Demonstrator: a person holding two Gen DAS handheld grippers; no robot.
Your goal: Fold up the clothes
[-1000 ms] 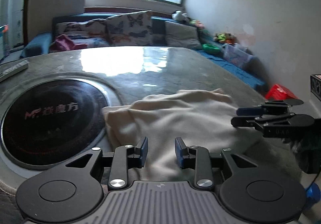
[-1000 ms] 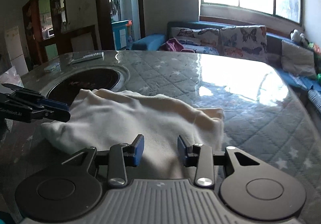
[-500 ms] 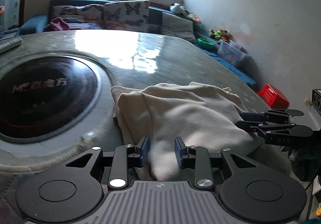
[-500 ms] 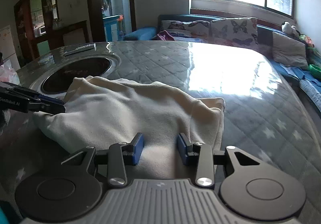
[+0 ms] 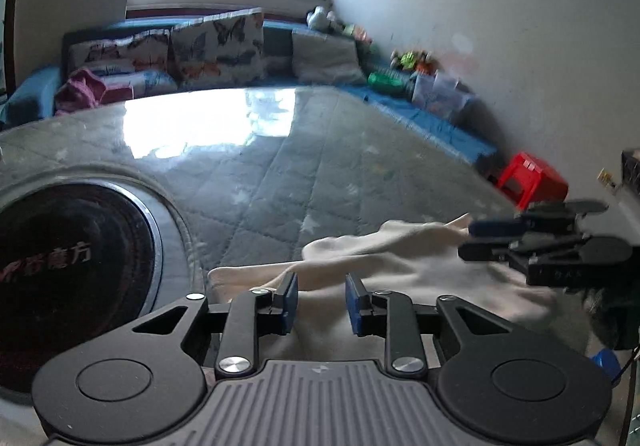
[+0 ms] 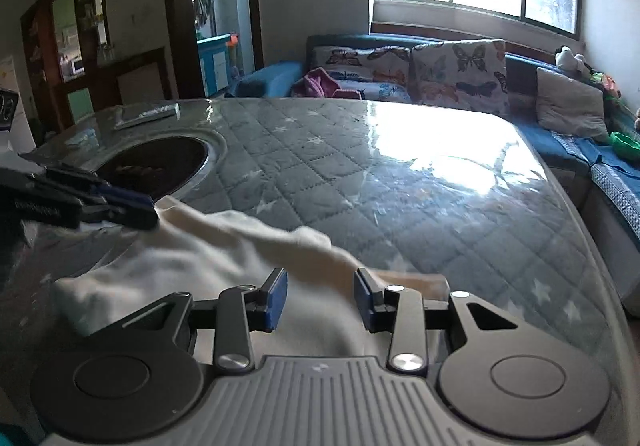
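Cream garment [image 5: 400, 266] sits low in the frame in both views, bunched near the table's near edge on the quilted grey table cover [image 6: 360, 174], with the dark round cooktop [image 5: 60, 266] just to its left in the left wrist view.

Left gripper [image 5: 321, 302] at bottom centre; its jaws are closing right now, blue pads either side of a ridge of cloth, a gap still showing, so not yet pressing; no firm grip there.

Right gripper [image 6: 320, 300] at bottom centre of its own view; fingers set partway apart over the cloth, fabric lying beneath and between them; whether the pads actually pinch it, I cannot tell.

Risks from here, as I judge it: the left pads could close on one thin layer or on air, and the fold would slump once lifted; the garment is rumpled, so a pull from uneven corners would likely give a skewed fold; it lies close to the table edge at lower right of the left wrist view, so a drag that way could slide it off; the glossy cover offers little hold.
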